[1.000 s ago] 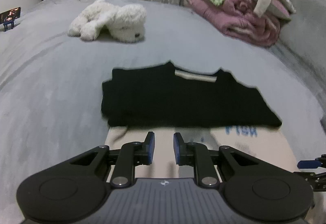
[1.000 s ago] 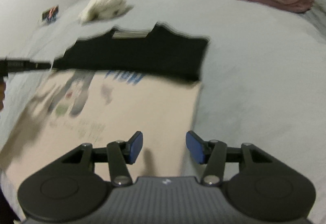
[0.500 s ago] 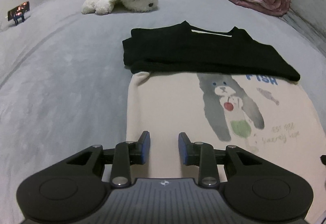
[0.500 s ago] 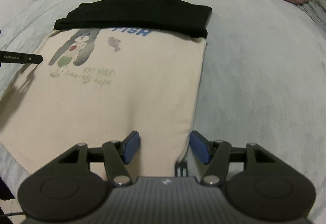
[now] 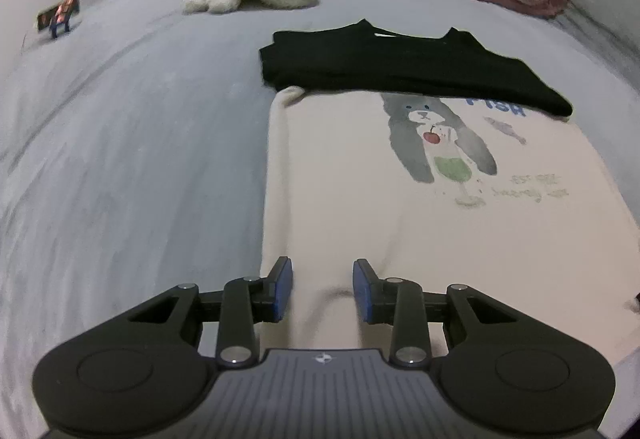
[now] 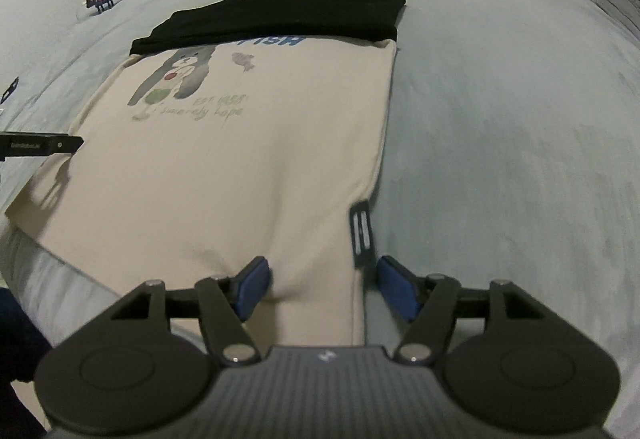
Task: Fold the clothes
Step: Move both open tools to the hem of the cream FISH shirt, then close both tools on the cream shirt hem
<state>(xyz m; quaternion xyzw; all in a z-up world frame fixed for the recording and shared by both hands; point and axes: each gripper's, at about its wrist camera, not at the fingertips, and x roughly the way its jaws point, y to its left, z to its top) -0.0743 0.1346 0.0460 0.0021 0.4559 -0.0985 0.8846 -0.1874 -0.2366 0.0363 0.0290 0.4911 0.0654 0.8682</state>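
I'm holding the left gripper [image 5: 322, 289] and right gripper [image 6: 326, 289] with jaws released, each straddling the near hem of the cream shirt [image 6: 240, 159] without pinching it. The shirt is lying flat on the bed [image 6: 500, 119] (bear print up), its far end tucked under the folded black shirt [image 5: 400, 63].

Both views are dimly and evenly lit, with a cool grey cast. A soft shadow is thrown onto the cream shirt [image 6: 224, 167] at its left edge, below a dark bar. Fisheye bending and dark corners are seen far from the shirt. Slight blur is noticed on its print.
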